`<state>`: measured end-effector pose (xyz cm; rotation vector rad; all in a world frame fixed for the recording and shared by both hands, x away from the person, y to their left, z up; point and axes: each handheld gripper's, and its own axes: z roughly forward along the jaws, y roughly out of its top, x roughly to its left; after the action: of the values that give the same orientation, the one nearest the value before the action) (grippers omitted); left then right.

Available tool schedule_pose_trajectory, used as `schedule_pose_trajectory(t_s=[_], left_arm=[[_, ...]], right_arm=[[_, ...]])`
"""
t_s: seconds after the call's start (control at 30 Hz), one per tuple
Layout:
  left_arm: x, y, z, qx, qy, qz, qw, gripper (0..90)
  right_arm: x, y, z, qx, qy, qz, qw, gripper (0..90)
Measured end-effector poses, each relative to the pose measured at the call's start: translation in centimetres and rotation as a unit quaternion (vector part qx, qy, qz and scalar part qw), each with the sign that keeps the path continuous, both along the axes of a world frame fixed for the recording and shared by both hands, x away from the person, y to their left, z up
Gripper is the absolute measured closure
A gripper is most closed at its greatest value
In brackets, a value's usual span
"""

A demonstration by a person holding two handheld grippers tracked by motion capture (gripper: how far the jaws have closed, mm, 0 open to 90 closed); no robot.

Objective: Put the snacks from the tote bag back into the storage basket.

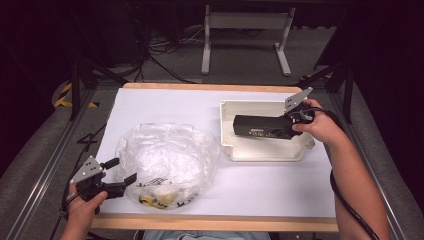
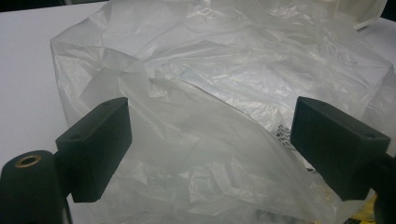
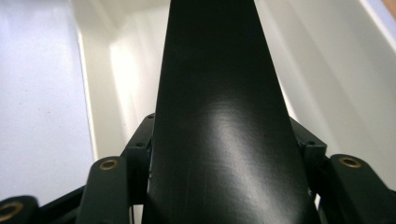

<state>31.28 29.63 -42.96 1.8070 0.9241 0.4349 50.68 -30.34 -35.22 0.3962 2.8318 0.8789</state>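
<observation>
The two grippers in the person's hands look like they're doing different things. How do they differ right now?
The left gripper has its jaws spread wide and holds nothing; the right gripper is clamped on a long black box. The left gripper sits at the near edge of the table beside a crumpled clear plastic bag; the right gripper is over the white tray at the far right. Both are black, two-jawed and hand-held.

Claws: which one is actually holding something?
The right claw, over the white tray. It is clamped on a long black box. The left claw stands open beside the clear plastic bag, gripping nothing.
</observation>
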Motion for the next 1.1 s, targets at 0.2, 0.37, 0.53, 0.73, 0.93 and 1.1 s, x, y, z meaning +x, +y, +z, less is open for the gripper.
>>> schedule_pose_trajectory(t_s=[0.2, 0.37, 0.53, 0.73, 0.93, 1.1], left_arm=[[0.0, 0.0, 0.0, 0.0, 0.0, 0.0, 1.0, 13.7], [0.0, 0.0, 0.0, 0.002, 0.0, 0.0, 1.0, 13.7], [0.0, 0.0, -0.1, -0.001, 0.0, 0.001, 1.0, 13.7], [-0.1, 0.0, 0.0, -0.001, 0.0, 0.001, 1.0, 13.7], [-0.1, 0.0, 0.0, -0.001, 0.0, 0.001, 1.0, 13.7], [0.0, 0.0, 0.0, -0.002, 0.0, 0.0, 1.0, 13.7]], right_arm=[[0.1, -0.1, -0.4, -0.006, 0.009, -0.004, 0.9999, 42.2], [0.3, 0.0, -0.8, -0.027, 0.02, 0.0, 0.9994, 42.0], [0.5, 0.2, -0.8, -0.029, 0.021, 0.002, 0.9993, 42.0], [0.7, 0.2, -0.7, -0.041, 0.027, 0.003, 0.9988, 41.8], [1.2, 0.4, -0.9, -0.074, 0.036, 0.007, 0.9966, 41.6], [1.5, 0.4, -1.0, -0.085, 0.038, 0.007, 0.9956, 41.7]])
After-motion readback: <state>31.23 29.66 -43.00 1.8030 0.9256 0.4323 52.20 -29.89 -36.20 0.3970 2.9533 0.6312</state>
